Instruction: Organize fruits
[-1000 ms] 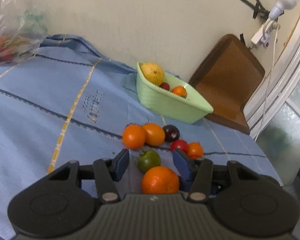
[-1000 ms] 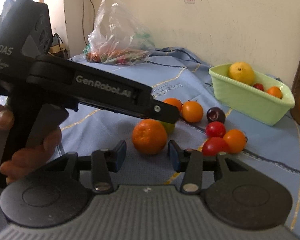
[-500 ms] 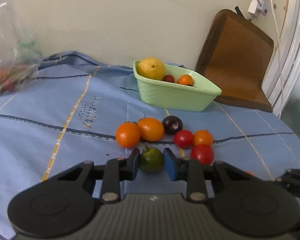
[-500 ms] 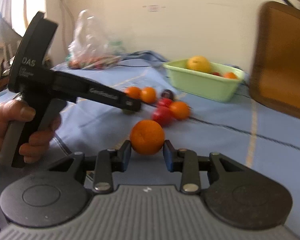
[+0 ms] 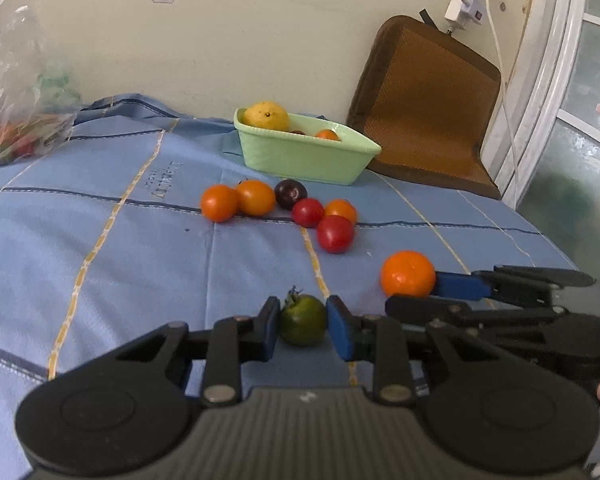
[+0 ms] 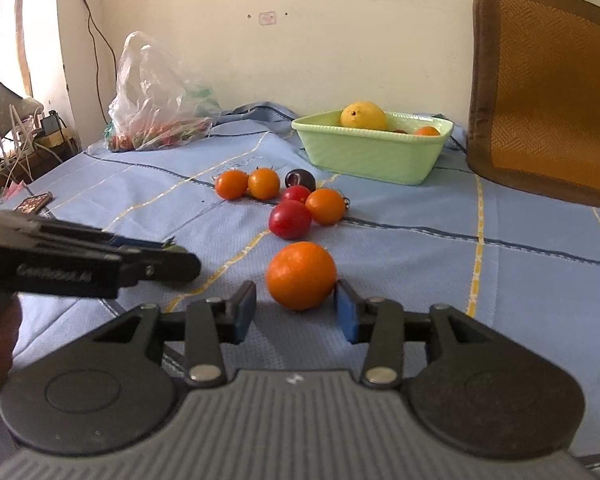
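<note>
My left gripper (image 5: 302, 312) is shut on a small green tomato (image 5: 303, 320), low over the blue cloth; whether the tomato touches the cloth I cannot tell. The right gripper (image 6: 296, 300) is shut on an orange (image 6: 301, 276), which sits at its fingertips. In the left wrist view that orange (image 5: 408, 274) and the right gripper (image 5: 432, 292) are to the right of the tomato. Further back lie several orange and red tomatoes (image 5: 335, 233) and a dark plum (image 5: 291, 194). Behind them a pale green bowl (image 5: 300, 160) holds a yellow fruit (image 5: 267, 116) and small fruits.
A clear plastic bag (image 6: 156, 100) of produce lies at the back left by the wall. A brown cushion (image 5: 424, 108) leans on the wall right of the bowl. A phone (image 6: 34, 202) lies at the left edge. The cloth ends at the right near a window frame.
The left jaws closed on the green tomato and drew it back from the cluster. The right jaws closed on the orange and carried it off to the right.
</note>
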`<state>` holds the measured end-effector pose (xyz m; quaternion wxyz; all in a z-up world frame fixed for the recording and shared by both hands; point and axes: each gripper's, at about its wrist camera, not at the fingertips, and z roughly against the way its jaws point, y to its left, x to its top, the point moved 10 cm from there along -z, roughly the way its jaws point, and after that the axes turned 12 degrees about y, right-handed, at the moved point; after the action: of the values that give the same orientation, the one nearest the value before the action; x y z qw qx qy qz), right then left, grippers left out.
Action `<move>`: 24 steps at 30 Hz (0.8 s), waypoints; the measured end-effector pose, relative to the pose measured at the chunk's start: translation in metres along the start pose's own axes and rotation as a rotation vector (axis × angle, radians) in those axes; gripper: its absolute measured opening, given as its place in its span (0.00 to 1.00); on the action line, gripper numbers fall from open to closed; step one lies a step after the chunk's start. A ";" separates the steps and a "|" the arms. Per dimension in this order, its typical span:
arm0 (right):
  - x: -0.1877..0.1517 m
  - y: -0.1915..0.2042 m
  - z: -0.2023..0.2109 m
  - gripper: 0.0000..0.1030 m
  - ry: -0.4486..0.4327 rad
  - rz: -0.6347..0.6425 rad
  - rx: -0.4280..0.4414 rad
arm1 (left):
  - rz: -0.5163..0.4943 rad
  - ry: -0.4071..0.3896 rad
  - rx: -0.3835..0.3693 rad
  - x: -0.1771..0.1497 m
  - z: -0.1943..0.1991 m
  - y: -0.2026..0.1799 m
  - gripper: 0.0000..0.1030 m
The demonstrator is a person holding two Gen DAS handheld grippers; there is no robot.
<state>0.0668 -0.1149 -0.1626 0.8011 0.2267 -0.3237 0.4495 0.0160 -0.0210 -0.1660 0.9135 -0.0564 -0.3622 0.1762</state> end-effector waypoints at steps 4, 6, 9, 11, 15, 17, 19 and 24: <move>-0.003 0.005 0.005 0.36 -0.006 0.002 0.014 | 0.035 0.010 -0.047 0.003 0.003 0.000 0.25; -0.002 0.010 0.007 0.36 -0.016 0.018 0.028 | 0.041 0.003 -0.067 0.007 0.004 -0.001 0.25; 0.007 0.014 0.010 0.36 -0.041 0.034 0.035 | 0.028 -0.015 -0.074 0.019 0.008 -0.004 0.25; 0.018 0.012 0.011 0.36 -0.063 0.041 0.030 | 0.020 -0.027 -0.073 0.033 0.008 -0.005 0.25; 0.046 -0.001 0.006 0.36 -0.109 0.047 -0.003 | 0.001 -0.072 -0.059 0.075 0.007 -0.004 0.25; 0.062 -0.011 0.001 0.36 -0.129 0.038 -0.017 | -0.021 -0.103 -0.057 0.101 0.003 -0.006 0.25; 0.080 -0.023 -0.006 0.36 -0.146 0.026 -0.032 | -0.040 -0.121 -0.050 0.125 -0.006 -0.007 0.25; 0.116 -0.056 -0.027 0.36 -0.172 -0.005 -0.063 | -0.060 -0.114 -0.029 0.174 -0.046 -0.004 0.25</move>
<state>0.1686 -0.0584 -0.1008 0.7783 0.2399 -0.4046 0.4159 0.1662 0.0392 -0.0873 0.8954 -0.0489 -0.4177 0.1464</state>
